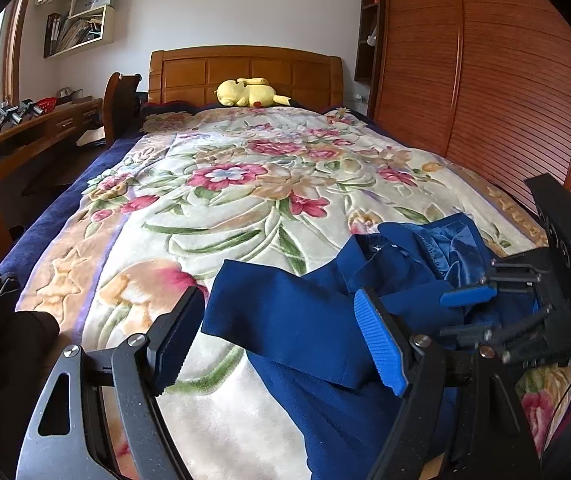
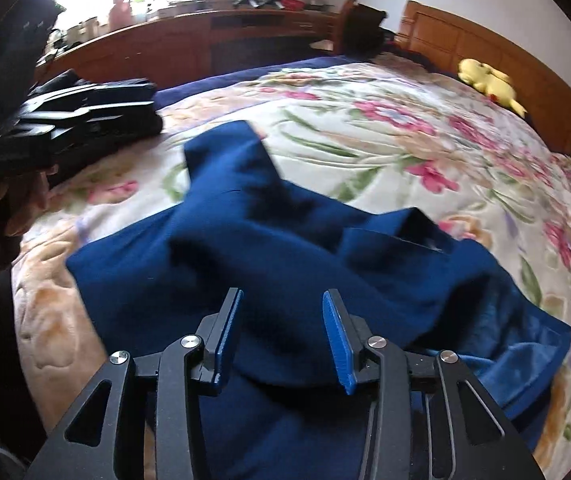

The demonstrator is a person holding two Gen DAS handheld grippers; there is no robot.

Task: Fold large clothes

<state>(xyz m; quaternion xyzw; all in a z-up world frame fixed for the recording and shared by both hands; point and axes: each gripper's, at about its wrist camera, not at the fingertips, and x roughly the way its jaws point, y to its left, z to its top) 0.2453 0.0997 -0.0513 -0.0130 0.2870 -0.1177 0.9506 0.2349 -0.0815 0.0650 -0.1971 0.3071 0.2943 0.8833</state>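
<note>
Navy coat (image 2: 285,240) lies crumpled on the floral blanket (image 1: 213,184), directly under and ahead of both your grippers, at the near end of the bed. Look through your right gripper (image 2: 283,336): its jaws stand parted with a raised hump of navy cloth sitting in the gap, but the pads do not appear to press it, so count that hand as released. From there the garment runs away from the jaws and to their left, ending in a squared sleeve end (image 2: 225,148) pointing toward the far side of the bed. A pocket flap (image 2: 397,236) sits ahead and slightly right of the jaws.

Your left gripper (image 1: 285,336) is spread wide, one pad over bare blanket and the other over the cloth, with the sleeve's straight edge passing between them; it grips nothing. In that view the bulk of the coat, with its shiny lining (image 1: 457,240), lies to the right of the jaws, beneath the right gripper.

So the coat's long axis seems to run across your two hands, sleeve end toward the left hand, body under the right. I judge the left hand nearer the sleeve.
</note>
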